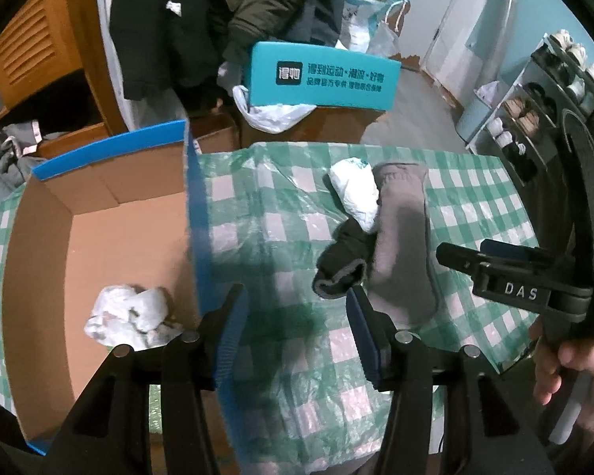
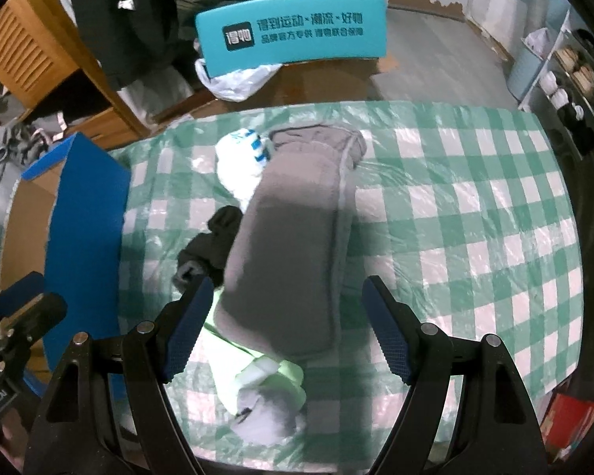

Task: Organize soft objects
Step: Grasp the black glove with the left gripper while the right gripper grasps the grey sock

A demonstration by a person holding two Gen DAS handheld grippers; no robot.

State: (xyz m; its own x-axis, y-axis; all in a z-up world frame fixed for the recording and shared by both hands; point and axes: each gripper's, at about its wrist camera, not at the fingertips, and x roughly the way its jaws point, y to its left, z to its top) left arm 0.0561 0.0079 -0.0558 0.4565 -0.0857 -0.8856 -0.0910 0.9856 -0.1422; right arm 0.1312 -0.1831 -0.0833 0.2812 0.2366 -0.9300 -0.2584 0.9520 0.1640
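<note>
Two fuzzy socks (image 2: 293, 237) — crumpled white bag (image 1: 130, 312) in cardboard box (image 1: 39, 237).

Green-and-white checked table cover (image 2: 475, 198): glossy, crinkled plastic film; long grey cloth pad (image 2: 293, 237): matt, soft fleece-like fabric; dark sock (image 1: 342, 261): matt knit; open box (image 1: 99, 213): plain brown cardboard inside, smooth blue outside; crumpled white bag (image 1: 128, 312): thin shiny plastic; gripper pads (image 2: 188, 328): ribbed blue rubber.
</note>
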